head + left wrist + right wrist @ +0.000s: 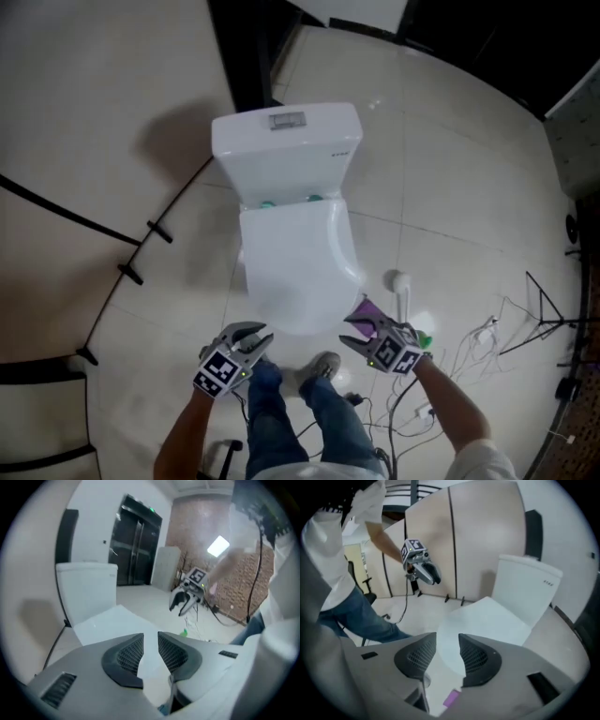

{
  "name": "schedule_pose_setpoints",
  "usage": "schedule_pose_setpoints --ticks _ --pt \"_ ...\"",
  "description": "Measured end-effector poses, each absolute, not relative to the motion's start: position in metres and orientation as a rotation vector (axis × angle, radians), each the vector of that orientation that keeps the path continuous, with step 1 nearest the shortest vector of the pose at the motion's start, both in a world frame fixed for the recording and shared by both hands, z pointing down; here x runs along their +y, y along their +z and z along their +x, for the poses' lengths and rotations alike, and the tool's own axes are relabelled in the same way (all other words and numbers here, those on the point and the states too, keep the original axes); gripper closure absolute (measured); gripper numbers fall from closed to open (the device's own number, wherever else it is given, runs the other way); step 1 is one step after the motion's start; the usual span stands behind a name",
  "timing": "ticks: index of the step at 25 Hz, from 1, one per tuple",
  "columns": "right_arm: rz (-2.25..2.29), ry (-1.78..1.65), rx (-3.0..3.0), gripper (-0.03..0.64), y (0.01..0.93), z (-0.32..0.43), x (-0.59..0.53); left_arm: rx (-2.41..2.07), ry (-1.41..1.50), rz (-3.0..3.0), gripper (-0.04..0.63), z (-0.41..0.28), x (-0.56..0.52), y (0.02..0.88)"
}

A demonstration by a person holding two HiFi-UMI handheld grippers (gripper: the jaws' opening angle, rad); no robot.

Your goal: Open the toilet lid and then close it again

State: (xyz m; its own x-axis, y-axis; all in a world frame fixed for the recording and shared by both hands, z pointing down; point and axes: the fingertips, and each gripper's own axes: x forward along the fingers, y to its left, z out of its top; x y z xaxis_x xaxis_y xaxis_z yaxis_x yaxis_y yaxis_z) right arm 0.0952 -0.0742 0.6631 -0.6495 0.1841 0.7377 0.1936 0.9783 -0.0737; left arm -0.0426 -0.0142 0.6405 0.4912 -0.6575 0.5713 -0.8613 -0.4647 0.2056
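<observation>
A white toilet stands on the pale floor with its lid [298, 262] down flat over the bowl, and its tank [286, 150] behind. Both grippers hang in the air in front of the bowl, touching nothing. My left gripper [255, 339] is off the bowl's front left, and its jaws stand slightly apart with nothing between them. My right gripper [349, 332] is off the front right, also open and empty. In the left gripper view the lid [117, 623] shows past the pads and the right gripper [183, 603] hangs beyond. The right gripper view shows the lid [483, 620] and the left gripper [425, 573].
The person's legs in jeans [281, 412] stand just before the bowl. A white brush holder [401, 286] and a small green thing [424, 337] sit to the toilet's right. Loose cables [487, 337] lie farther right. A black cable [122, 272] runs across the floor at left.
</observation>
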Motion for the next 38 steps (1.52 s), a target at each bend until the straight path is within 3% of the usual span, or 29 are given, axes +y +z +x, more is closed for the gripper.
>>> schedule_pose_setpoints --ticks 8,14,27,38 --pt "0.102 0.034 -2.779 0.462 0.406 0.079 -0.087 -1.522 0.327 2.487 0.508 -0.048 -0.041 0.405" --pt "0.308 0.076 -2.968 0.462 0.311 0.090 -0.077 -1.648 0.190 2.514 0.508 -0.037 -0.038 0.312" --pt "0.412 0.070 -2.994 0.463 0.305 0.105 -0.047 -1.561 0.102 2.679 0.508 0.013 -0.020 0.281" --pt "0.380 0.062 -2.988 0.464 0.308 0.104 -0.051 -1.587 0.150 2.643 0.512 0.013 -0.022 0.294"
